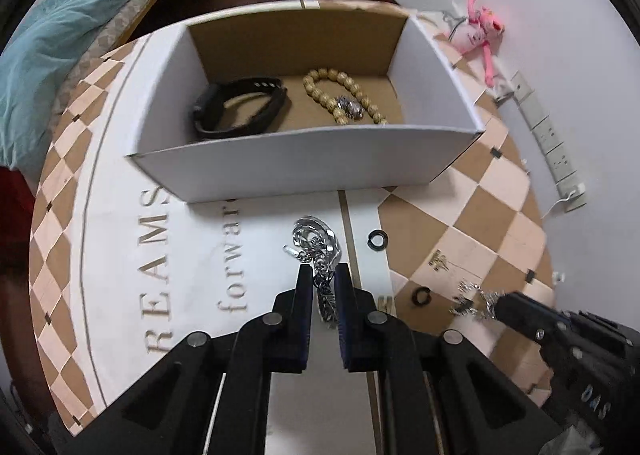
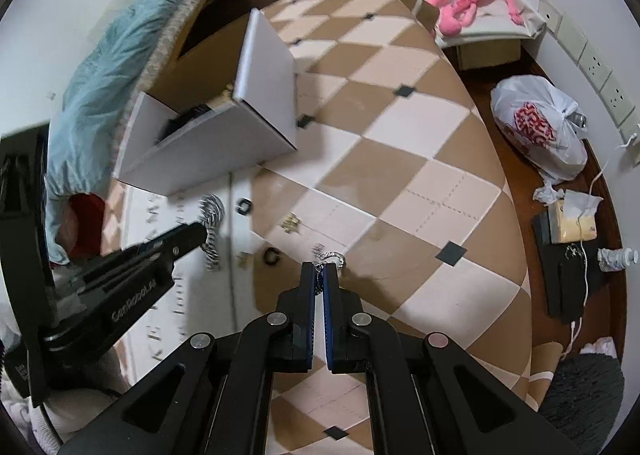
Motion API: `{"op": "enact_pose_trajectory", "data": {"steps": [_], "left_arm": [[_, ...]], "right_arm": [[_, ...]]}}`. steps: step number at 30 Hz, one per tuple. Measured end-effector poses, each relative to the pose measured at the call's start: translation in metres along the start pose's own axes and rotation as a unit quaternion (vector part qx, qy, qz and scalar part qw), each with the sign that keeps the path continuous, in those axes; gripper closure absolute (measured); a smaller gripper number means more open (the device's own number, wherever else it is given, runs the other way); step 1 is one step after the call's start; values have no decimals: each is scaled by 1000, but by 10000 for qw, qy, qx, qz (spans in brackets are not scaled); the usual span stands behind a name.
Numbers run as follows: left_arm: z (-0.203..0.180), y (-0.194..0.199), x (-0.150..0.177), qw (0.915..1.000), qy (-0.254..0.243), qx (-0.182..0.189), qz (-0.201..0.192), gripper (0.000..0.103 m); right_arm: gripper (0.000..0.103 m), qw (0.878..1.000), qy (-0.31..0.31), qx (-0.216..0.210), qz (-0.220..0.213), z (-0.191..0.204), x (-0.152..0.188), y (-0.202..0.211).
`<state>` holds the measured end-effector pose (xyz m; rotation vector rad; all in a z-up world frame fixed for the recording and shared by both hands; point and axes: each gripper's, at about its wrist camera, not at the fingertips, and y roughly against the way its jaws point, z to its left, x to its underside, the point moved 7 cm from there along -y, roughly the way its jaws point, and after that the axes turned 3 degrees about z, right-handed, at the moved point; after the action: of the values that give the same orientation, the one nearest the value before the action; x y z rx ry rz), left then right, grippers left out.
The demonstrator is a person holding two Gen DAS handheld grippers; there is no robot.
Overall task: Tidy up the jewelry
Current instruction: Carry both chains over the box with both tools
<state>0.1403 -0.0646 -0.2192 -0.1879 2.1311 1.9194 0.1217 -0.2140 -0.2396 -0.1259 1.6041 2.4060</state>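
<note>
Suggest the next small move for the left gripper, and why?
Probably lift the left gripper and carry it forward over the near wall of the white box. Its jaws look shut on the silver chain, and the box just ahead already holds the black band and bead bracelet.

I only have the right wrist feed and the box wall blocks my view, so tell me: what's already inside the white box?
Observer: A black wristband and a wooden bead bracelet lie on the floor of the white box.
Operator: Is the left gripper really gripping that chain?
Observer: Yes, the left gripper is closed on the silver chain, its coiled end ahead of the fingertips.
Operator: And mine?
Observer: A spiky silver piece sticks out from the right gripper.
</note>
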Motion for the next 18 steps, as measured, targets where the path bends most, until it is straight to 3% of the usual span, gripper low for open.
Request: {"op": "enact_pose_trajectory", "data": {"steps": [8,18], "left_arm": [[20,55,1,9974,321,588,-276,95],[17,126,-55,9901,361,1031,-882,95]], "right_arm": [[99,9982,258,-438,-326,36,-15,44],[99,9902,758,-861,-794,91,-72,106]]}}
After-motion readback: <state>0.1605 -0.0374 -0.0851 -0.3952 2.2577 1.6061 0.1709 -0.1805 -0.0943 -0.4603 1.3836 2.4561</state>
